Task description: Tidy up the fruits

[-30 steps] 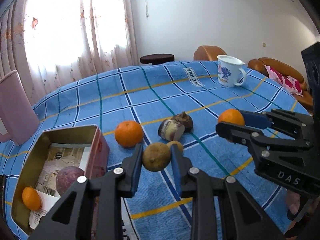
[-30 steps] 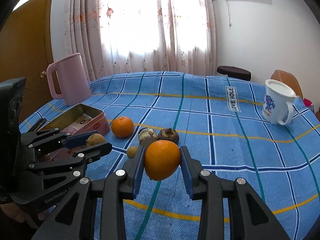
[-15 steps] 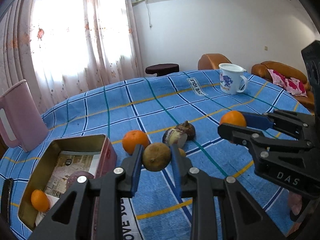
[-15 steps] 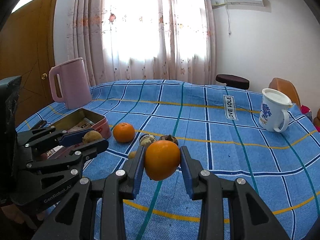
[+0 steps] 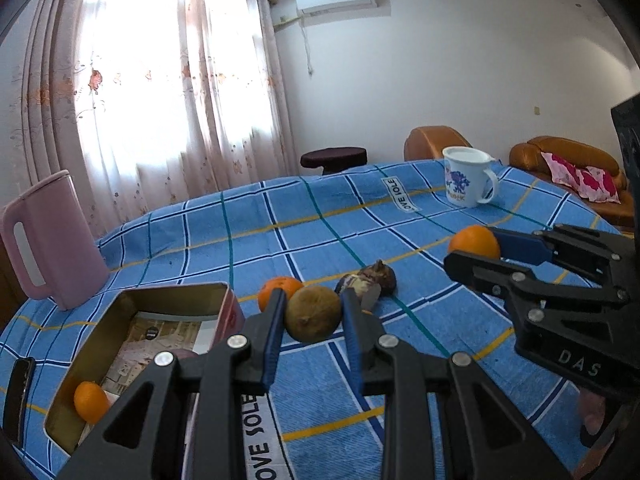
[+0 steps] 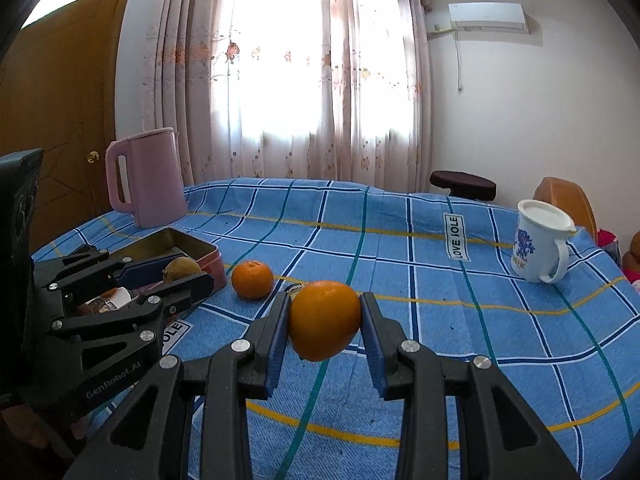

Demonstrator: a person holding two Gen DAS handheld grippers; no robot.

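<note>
My left gripper (image 5: 314, 318) is shut on a brownish-yellow round fruit (image 5: 315, 314), held above the blue checked cloth beside the open metal tin (image 5: 132, 306). The tin holds a small orange (image 5: 91, 402) and a purple fruit, mostly hidden behind my left finger. My right gripper (image 6: 325, 322) is shut on a large orange (image 6: 324, 320), also seen as the orange (image 5: 474, 242) at the right of the left wrist view. A loose orange (image 6: 253, 279) lies on the cloth near the tin (image 6: 196, 250). Two brown root-like pieces (image 5: 372, 282) lie beyond it.
A pink kettle (image 6: 146, 178) stands at the table's far left and a white mug with a blue print (image 6: 540, 246) at the far right. A dark phone-like object (image 5: 20, 392) lies left of the tin. Brown sofas and a stool stand behind the table.
Both views have tilted upward, so the tin and fruits sit lower in the picture and more of the room shows. Both grippers keep their fruits.
</note>
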